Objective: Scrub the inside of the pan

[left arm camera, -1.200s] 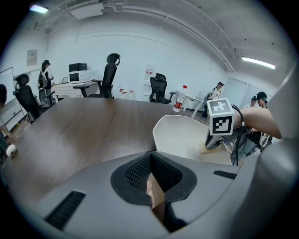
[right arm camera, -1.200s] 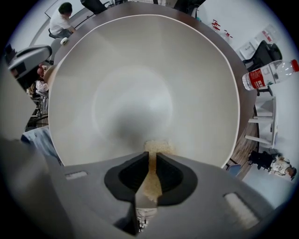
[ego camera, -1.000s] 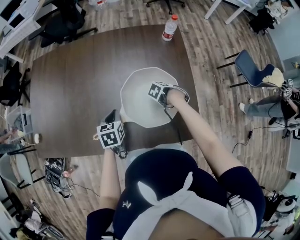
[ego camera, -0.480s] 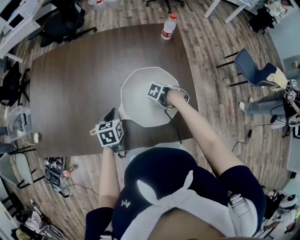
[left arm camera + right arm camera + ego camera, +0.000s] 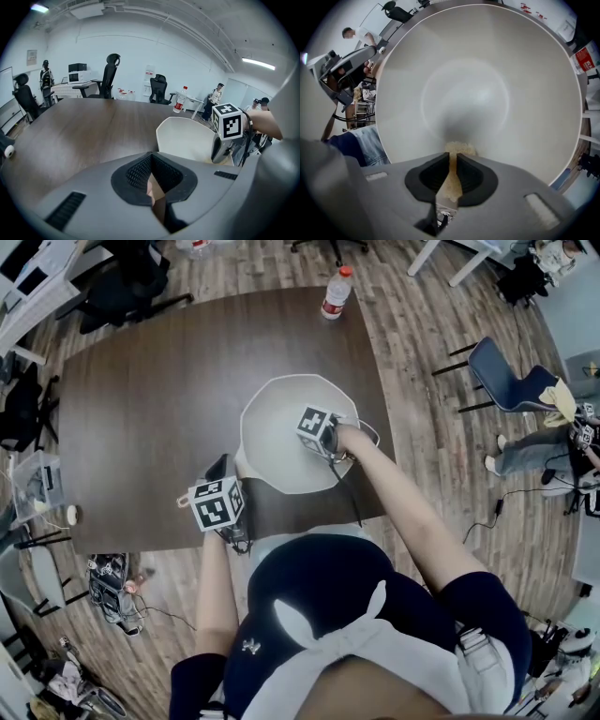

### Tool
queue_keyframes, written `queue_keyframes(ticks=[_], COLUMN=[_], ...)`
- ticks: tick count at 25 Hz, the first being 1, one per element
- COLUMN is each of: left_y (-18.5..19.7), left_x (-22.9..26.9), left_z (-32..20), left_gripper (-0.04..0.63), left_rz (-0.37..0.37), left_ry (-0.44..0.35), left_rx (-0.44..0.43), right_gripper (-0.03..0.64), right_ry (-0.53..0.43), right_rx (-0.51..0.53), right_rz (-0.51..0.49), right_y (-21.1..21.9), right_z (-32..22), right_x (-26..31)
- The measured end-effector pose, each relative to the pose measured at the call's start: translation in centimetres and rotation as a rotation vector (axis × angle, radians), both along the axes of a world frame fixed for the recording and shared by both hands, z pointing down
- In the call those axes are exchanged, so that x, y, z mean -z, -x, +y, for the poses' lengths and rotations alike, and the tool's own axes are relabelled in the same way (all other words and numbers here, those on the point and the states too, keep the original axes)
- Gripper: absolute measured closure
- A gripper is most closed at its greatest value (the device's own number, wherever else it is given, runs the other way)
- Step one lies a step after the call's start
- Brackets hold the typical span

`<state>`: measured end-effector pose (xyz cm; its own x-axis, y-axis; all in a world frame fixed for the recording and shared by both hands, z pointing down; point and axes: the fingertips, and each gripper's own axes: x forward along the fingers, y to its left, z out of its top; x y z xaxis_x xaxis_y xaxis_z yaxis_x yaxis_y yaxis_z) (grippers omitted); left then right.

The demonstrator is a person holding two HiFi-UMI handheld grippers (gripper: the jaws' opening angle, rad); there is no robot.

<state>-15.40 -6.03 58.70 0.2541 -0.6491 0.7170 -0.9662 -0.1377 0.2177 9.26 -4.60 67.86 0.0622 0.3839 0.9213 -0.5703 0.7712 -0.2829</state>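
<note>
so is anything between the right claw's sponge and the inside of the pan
Nothing visible. The sponge clamped in the right claw sits against the pan's bare inner surface, and nothing else lies inside.

Table point(image 5: 150, 399) — dark brown wood-grain top, roughly square, standing on a plank floor point(image 5: 422, 427).
On it:
- Pan point(image 5: 267, 442), white, wide and shallow, toward the near right corner.
- Bottle point(image 5: 337, 294), clear plastic with red cap and red label — upright at the far edge, well apart from the pan.
</note>
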Motion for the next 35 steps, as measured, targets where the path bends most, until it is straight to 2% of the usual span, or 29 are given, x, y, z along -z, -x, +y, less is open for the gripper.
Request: queue_keyframes(ticks=[16,20,27,35], left_y=[0.0,0.1,0.2,0.3], left_x=[0.1,0.1,-0.3,-0.2], left_z=[-0.3,-0.3,-0.3,-0.6], left_gripper=[0.592,0.592,0.592,0.592], left_rz=[-0.017,-0.015,-0.019,-0.003], left_ry=[0.0,-0.001,0.004,0.003], left_rx=[0.0,0.004,0.006,0.018], right_gripper=[0.571,0.571,0.571,0.571], right_ry=[0.118,0.155,0.256,0.269], right_rx=[0.055,0.039,-0.026,-0.053], right_rz=[-0.106,-0.166,-0.326,-0.412], right_y=[1.8,2.9,5.8,7.9], right_z=[2.3,3.3,5.0,5.3], right_x=[0.6,0.8,1.6,2.1])
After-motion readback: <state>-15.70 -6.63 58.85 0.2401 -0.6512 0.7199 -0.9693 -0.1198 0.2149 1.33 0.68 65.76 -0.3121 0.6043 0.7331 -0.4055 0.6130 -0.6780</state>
